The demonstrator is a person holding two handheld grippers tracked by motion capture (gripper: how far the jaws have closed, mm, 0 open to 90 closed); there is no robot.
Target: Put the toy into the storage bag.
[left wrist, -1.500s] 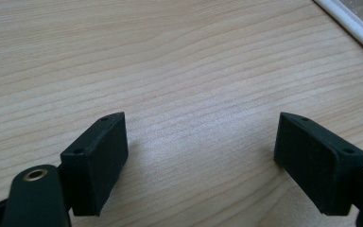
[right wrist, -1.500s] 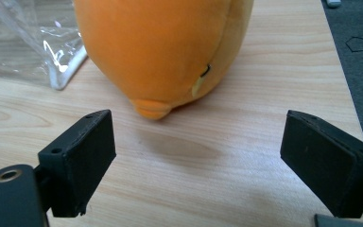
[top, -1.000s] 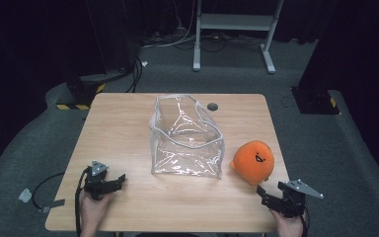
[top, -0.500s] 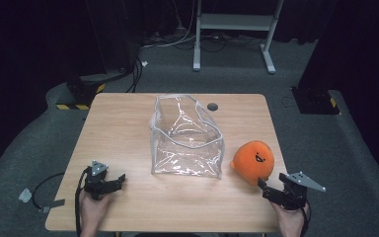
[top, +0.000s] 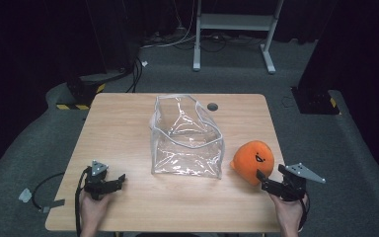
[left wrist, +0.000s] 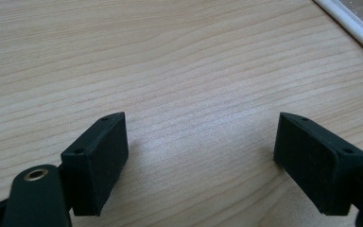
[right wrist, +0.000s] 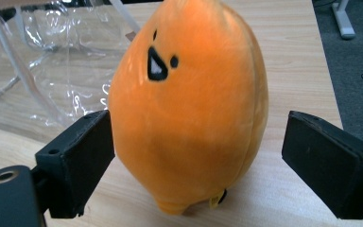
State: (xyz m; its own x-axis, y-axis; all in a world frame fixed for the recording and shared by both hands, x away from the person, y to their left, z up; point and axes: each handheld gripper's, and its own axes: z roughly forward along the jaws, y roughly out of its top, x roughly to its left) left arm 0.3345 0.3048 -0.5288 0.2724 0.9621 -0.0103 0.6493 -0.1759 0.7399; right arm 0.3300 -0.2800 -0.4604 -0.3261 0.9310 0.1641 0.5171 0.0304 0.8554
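Orange plush toy (top: pixel 252 160) with a little black face, sitting lower right of frame, beside the clear plastic bag (top: pixel 187 138).

We see a light wooden bench (top: pixel 128 123) with rounded corners standing on grey carpet. A clear plastic bag (top: pixel 186 137) with a white-edged open mouth sits upright at its middle. Just right of the bag, close to its lower corner, an orange plush toy (top: pixel 253 159) with a small black face rests on the wood near the front right. A small dark round spot (top: pixel 212 106) marks the far edge. The left half of the wood is bare, its grain running side to side.
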